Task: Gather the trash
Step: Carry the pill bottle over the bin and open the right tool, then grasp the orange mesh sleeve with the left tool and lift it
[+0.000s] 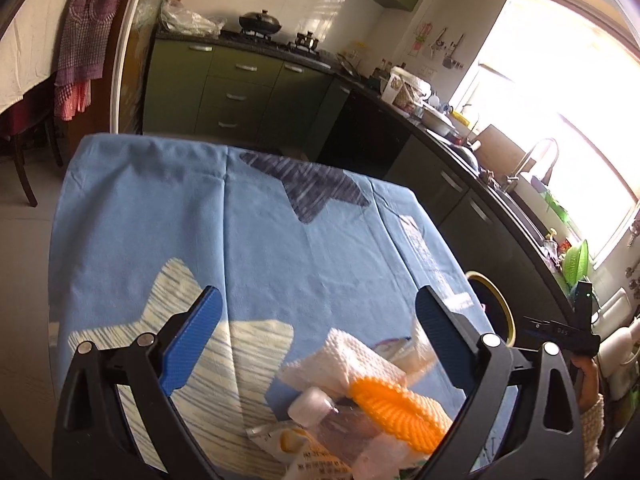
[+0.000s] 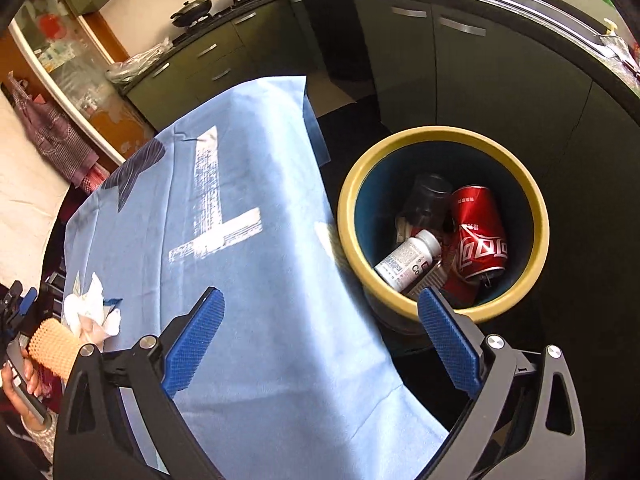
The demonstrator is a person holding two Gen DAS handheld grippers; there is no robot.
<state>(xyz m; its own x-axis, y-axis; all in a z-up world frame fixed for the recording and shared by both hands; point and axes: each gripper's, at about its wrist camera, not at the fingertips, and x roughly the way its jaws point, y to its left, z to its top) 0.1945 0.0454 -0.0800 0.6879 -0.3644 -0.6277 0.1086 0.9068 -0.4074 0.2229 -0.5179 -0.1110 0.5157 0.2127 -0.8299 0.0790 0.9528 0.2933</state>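
A pile of trash lies on the blue tablecloth (image 1: 280, 240): an orange foam net (image 1: 400, 408), crumpled white tissue (image 1: 352, 360), a small bottle with a white cap (image 1: 312, 404) and a printed wrapper (image 1: 316, 460). My left gripper (image 1: 320, 312) is open and empty, just above and behind the pile. My right gripper (image 2: 320, 312) is open and empty, over the table's right edge beside the yellow-rimmed bin (image 2: 352, 200). The bin holds a red cola can (image 2: 480, 236), a white pill bottle (image 2: 408, 260) and a clear cup (image 2: 428, 200). The foam net (image 2: 52, 344) and tissue (image 2: 92, 308) also show at far left.
Dark green kitchen cabinets (image 1: 240, 92) with a stove and wok (image 1: 260, 22) stand behind the table. A counter with a sink (image 1: 520, 184) runs along the right under a bright window. A chair (image 1: 24, 148) and hanging aprons (image 1: 84, 40) are at left.
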